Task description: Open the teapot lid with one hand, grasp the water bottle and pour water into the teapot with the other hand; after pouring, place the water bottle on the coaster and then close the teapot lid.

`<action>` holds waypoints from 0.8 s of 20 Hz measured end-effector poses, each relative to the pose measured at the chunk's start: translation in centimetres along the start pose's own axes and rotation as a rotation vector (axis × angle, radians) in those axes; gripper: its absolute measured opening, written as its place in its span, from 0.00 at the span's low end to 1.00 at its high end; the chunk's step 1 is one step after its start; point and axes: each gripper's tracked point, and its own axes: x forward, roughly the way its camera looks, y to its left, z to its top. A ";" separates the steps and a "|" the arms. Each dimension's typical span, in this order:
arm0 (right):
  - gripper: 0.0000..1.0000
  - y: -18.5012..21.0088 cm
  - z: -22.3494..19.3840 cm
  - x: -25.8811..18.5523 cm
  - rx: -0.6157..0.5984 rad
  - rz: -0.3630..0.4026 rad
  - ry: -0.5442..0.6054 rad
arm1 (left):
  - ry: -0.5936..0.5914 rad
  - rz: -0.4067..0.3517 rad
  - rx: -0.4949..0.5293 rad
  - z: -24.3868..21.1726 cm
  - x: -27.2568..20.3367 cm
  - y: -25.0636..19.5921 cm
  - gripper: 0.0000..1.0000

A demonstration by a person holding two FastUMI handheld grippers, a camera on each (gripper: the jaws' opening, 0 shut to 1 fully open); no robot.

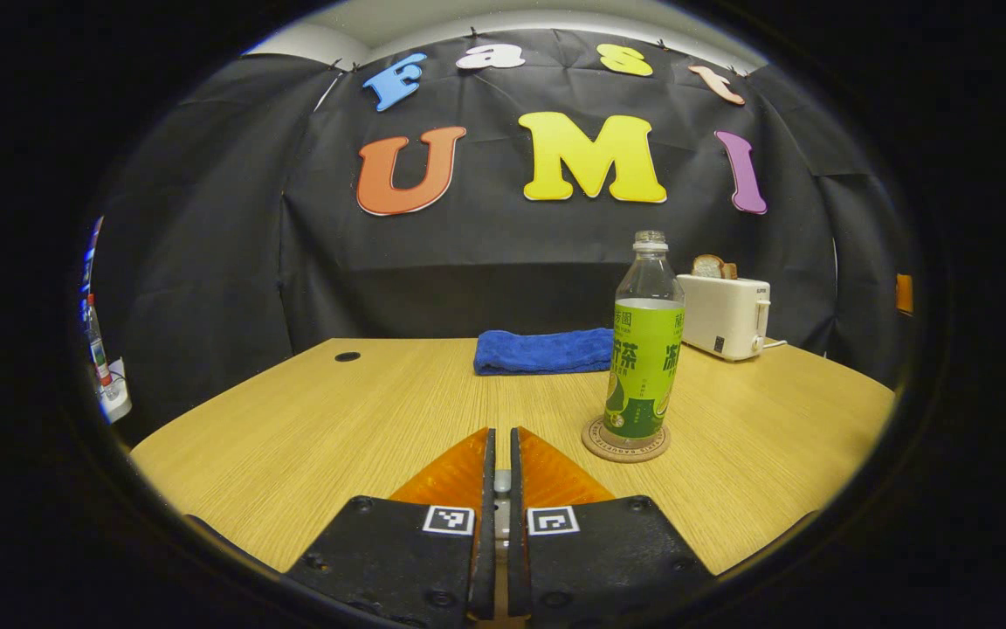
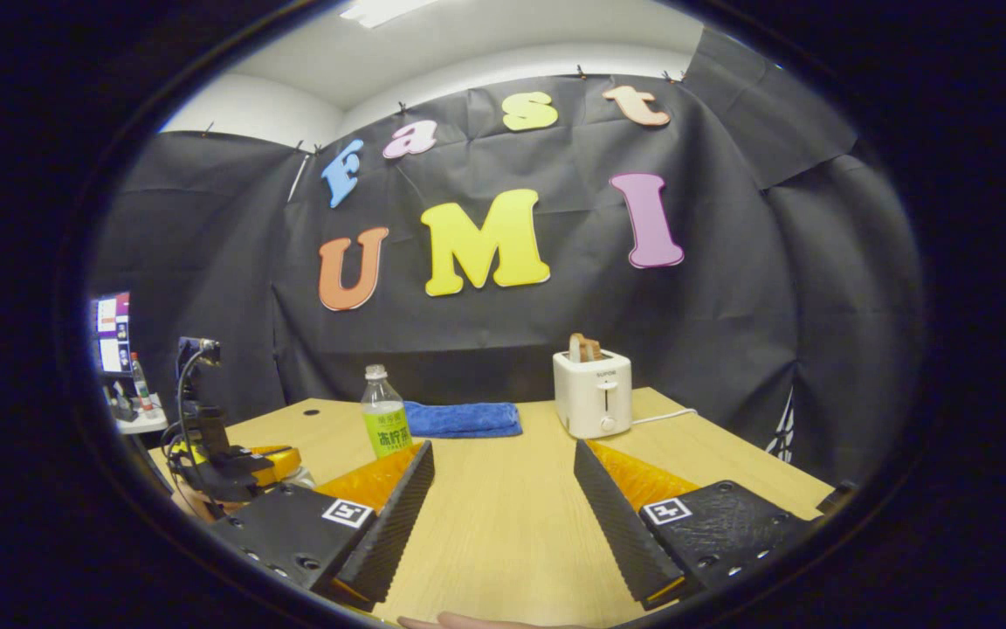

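- In the left gripper view, the left gripper (image 1: pixel 499 437) is seen at the bottom centre, its fingers drawn together to a narrow slit with nothing held between them.
- One blue towel (image 1: pixel 543 350) is seen folded at the centre of the frame, on the far part of the table (image 1: pixel 337 419).
- One bottle (image 1: pixel 644 341) is seen right of centre, upright, long axis vertical, open neck pointing up; no cap is seen on it. It stands on one round coaster (image 1: pixel 626 439).
- One toaster (image 1: pixel 724 314) with bread in its slot is seen further right, behind the bottle.
- In the right gripper view, the other gripper (image 2: pixel 241 463) is seen at the lower left, held by a hand; whether its fingers are parted cannot be told from here.
- The bottle (image 2: pixel 384 424) is seen left of centre, upright, neck up, just left of the towel (image 2: pixel 463 418).
- The right gripper (image 2: pixel 503 454) is seen at the bottom, its fingers spread wide over bare table (image 2: pixel 503 524), holding nothing.
- The toaster (image 2: pixel 593 393) is seen right of centre, well apart from the bottle.
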 end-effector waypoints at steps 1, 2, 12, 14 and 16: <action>0.96 -0.1 -0.1 0.1 -0.006 -0.001 0.001 | -0.001 -0.016 -0.008 0.1 -0.1 -0.5 0.14; 0.93 -0.5 -0.2 0.2 -0.007 -0.009 0.005 | 0.004 -0.024 -0.009 0.0 -0.3 -1.0 0.19; 0.96 -2.8 -1.0 1.0 0.006 -0.059 0.040 | 0.027 -0.014 0.058 0.1 -1.3 -2.2 0.76; 0.96 -3.5 -1.0 1.1 0.018 -0.079 0.047 | -0.001 0.003 0.061 1.2 -2.3 -2.0 0.76; 0.96 -4.1 -1.0 1.2 0.028 -0.094 0.052 | -0.024 0.016 0.067 2.5 -3.3 -2.1 0.75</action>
